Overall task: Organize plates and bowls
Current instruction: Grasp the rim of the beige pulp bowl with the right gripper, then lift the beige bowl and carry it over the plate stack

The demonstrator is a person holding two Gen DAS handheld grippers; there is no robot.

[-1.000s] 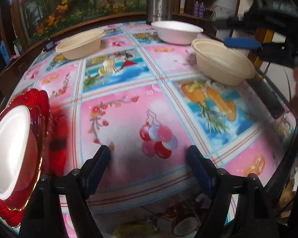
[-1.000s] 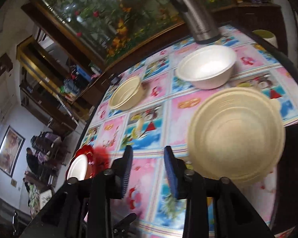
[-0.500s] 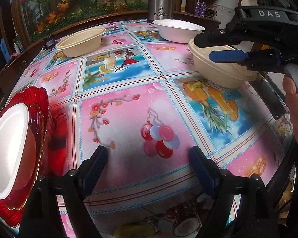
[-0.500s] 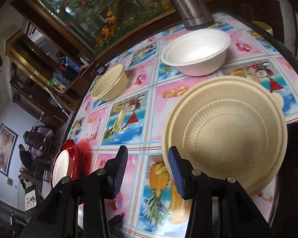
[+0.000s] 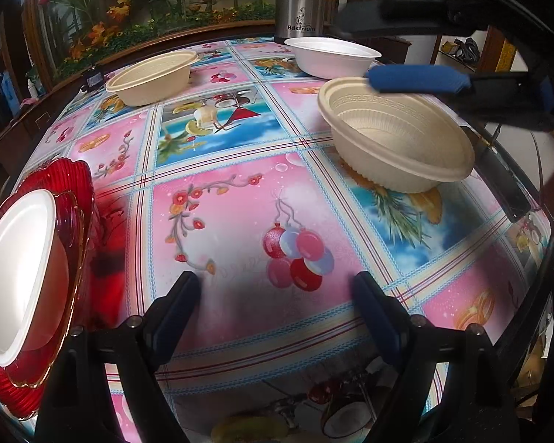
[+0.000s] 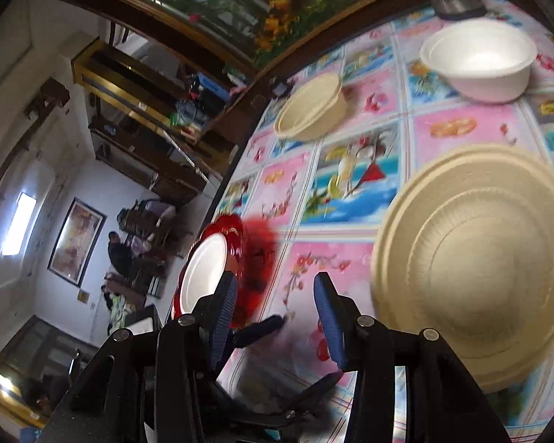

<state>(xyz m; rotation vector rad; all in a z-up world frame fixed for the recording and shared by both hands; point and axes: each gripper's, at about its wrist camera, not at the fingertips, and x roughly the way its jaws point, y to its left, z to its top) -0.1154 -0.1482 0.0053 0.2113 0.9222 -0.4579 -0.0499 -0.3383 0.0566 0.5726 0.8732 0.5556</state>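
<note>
The left tool (image 5: 273,295) hangs low over the near edge of the counter (image 5: 240,203), its two fingers spread wide with only the patterned cloth between them. Just off its left finger sits a red plate (image 5: 74,199) with a white plate (image 5: 14,269) stacked on it. Ahead and to its right stands a ribbed beige bowl (image 5: 395,136), upright on the counter. Farther ahead are a second beige bowl (image 5: 151,74), to the left, and a white bowl (image 5: 332,57), to the right, well apart from each other; a steel flask (image 5: 301,0) stands behind the white bowl.

The right tool (image 6: 273,313) is also spread, nothing between its fingers. In the left wrist view its blue finger (image 5: 417,79) reaches over the far rim of the ribbed bowl; whether it touches the rim cannot be told. From the right wrist view the ribbed bowl (image 6: 476,258) lies just to the right of the tool, outside its right finger and blurred. The red plate (image 6: 236,232) and white plate (image 6: 203,273) show beyond its left finger, the second beige bowl (image 6: 310,107) far ahead, the white bowl (image 6: 480,59) ahead to the right. The left tool's fingers (image 6: 262,328) show faintly below, between the right tool's fingers.
</note>
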